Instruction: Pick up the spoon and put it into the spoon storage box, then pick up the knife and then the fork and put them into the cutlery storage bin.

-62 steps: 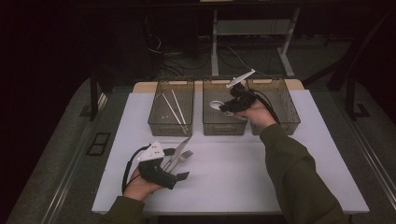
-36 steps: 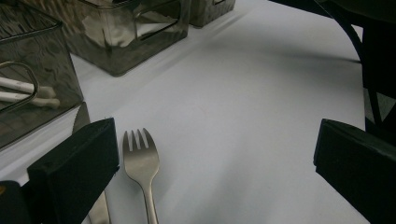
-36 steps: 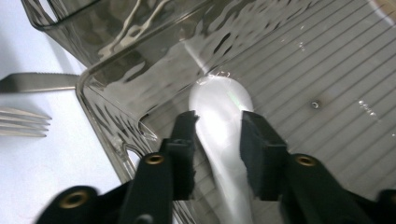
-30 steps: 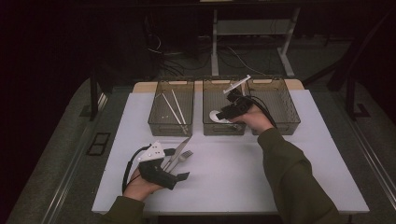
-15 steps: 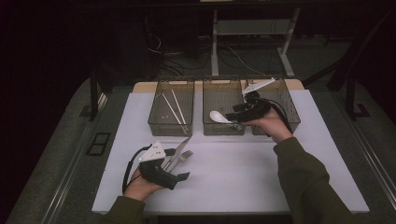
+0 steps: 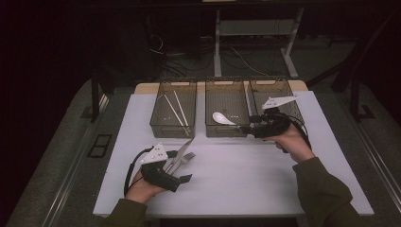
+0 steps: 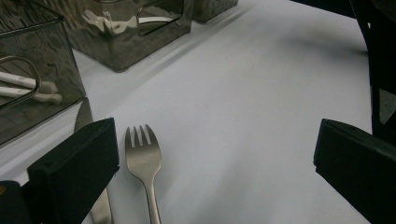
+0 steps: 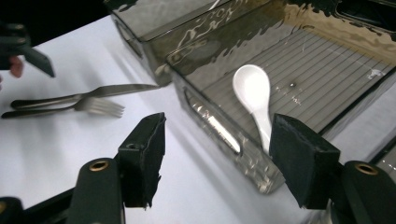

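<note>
A white spoon [image 6: 222,118] [image 8: 254,93] lies in the middle bin [image 6: 226,134]. My right gripper [image 6: 249,124] [image 8: 217,140] hovers at that bin's front right corner. Its jaws have just been opening and hold nothing. A metal fork [image 6: 188,155] [image 7: 144,158] and a knife [image 6: 181,150] [image 7: 84,116] lie side by side on the white table top. My left gripper [image 6: 182,166] [image 7: 215,140] rests open on the table, with the fork just inside its left jaw. White chopsticks [image 6: 176,111] [image 7: 28,86] lie in the left bin [image 6: 171,130].
Three smoky transparent bins stand in a row at the table's far edge; the right bin [image 6: 283,90] lies partly behind my right hand. The white table top [image 6: 236,179] stretches between the two hands. Dark floor, cables and a desk frame lie beyond.
My right gripper has let go of the spoon in the middle bin, opened, and moved right toward the right bin's front. The left hand has stayed put.
</note>
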`<state>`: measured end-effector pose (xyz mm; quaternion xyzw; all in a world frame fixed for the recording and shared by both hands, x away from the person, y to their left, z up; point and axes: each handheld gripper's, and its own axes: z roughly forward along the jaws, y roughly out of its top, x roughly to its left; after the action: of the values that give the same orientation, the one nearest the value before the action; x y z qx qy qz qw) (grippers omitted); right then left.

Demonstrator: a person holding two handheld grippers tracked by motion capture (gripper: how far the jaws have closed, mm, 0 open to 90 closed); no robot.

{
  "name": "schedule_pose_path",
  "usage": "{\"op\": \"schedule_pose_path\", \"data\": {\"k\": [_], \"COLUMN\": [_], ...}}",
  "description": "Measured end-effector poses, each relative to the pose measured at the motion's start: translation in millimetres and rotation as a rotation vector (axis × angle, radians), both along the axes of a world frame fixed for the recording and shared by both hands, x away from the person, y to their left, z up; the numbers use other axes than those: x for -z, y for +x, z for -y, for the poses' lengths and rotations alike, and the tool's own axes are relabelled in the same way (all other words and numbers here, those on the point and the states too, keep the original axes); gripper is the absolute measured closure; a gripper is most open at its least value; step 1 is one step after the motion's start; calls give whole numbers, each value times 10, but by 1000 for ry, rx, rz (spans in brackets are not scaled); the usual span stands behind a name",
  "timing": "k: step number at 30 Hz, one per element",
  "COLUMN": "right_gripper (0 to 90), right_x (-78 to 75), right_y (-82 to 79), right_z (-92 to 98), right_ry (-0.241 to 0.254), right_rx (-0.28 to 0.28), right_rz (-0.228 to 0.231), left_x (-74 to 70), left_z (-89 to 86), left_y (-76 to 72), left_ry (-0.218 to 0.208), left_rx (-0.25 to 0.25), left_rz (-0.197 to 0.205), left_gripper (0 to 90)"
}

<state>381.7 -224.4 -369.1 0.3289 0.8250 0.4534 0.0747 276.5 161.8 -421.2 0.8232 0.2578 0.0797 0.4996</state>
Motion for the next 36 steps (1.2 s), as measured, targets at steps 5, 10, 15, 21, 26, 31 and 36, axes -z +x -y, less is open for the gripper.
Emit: {"op": "schedule_pose_path", "data": {"k": [5,10,15,21,26,31,36], "right_gripper": [339,315,279,246,201,193,179], "right_x": [69,119,199,321,408,487,570], "right_y": [-181,-322,-452,-604,-750,-919,-1029], "right_z": [82,177,284,428,493,531,584], "right_ry": [7,6,14,10,-11,-37,-30], "right_rx": [0,12,44,79,96,101,106], "right_rz": [6,14,15,8,16,24,15], "left_x": [2,-5,-8,-10,-13,-16,-15], "left_z": [0,-2,-8,-23,-33,-35,-40], "left_y": [1,-9,-12,-7,-14,-4,-5], "left_ry": [2,4,0,3,17,19,26], "left_rx": [-1,-1,-7,-17,-22,-30,-38], "left_rz": [-1,2,5,4,4,6,7], "left_gripper": [0,0,0,0,0,0,9]}}
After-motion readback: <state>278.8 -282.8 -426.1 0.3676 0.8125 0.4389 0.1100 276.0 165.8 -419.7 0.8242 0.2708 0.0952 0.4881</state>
